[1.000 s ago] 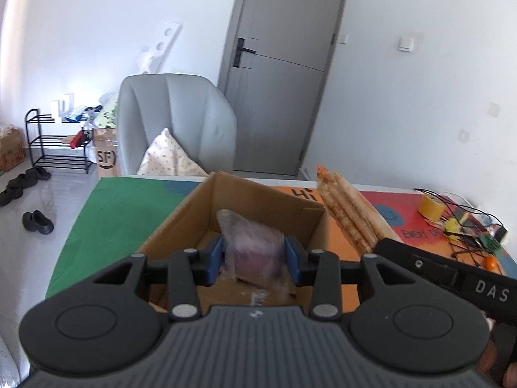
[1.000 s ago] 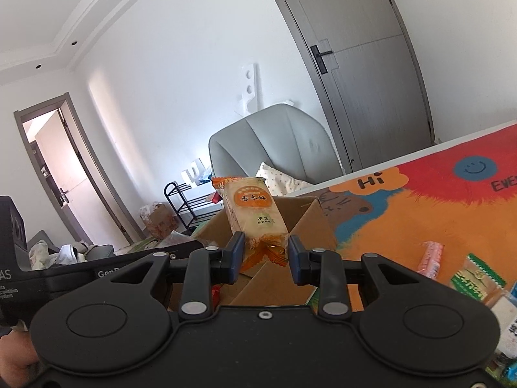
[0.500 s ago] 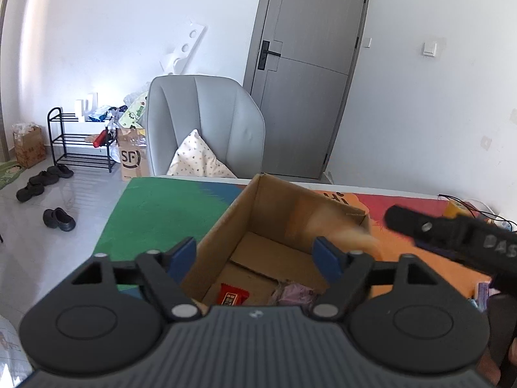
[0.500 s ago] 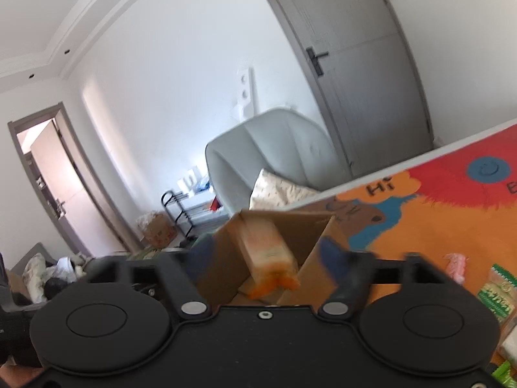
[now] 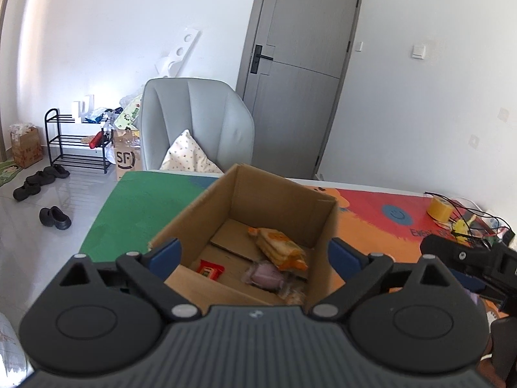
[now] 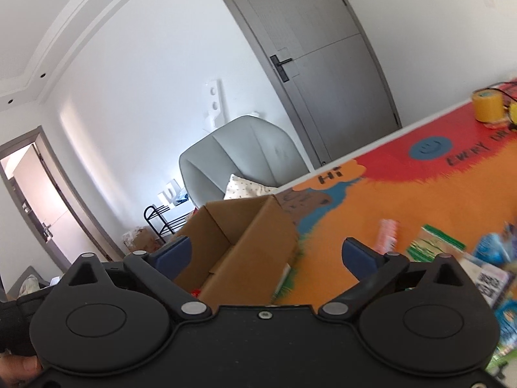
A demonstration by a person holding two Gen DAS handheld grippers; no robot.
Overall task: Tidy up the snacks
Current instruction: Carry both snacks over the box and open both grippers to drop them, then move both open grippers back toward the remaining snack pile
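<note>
We count three snacks in the one cardboard box [image 5: 245, 226]: an orange packet [image 5: 279, 249], a purple pouch [image 5: 265, 274] and a red packet [image 5: 210, 269]. Our left gripper [image 5: 255, 252] hovers over the box, tongs wide apart; our right gripper [image 6: 265, 253] is likewise spread and empty. The orange packet's long axis runs from 10 toward 4 o'clock.

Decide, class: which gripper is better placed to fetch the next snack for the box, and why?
Right, probably. The right gripper is open with loose snack packets just beside it on the mat; the left gripper, also open, faces the cardboard box.
</note>
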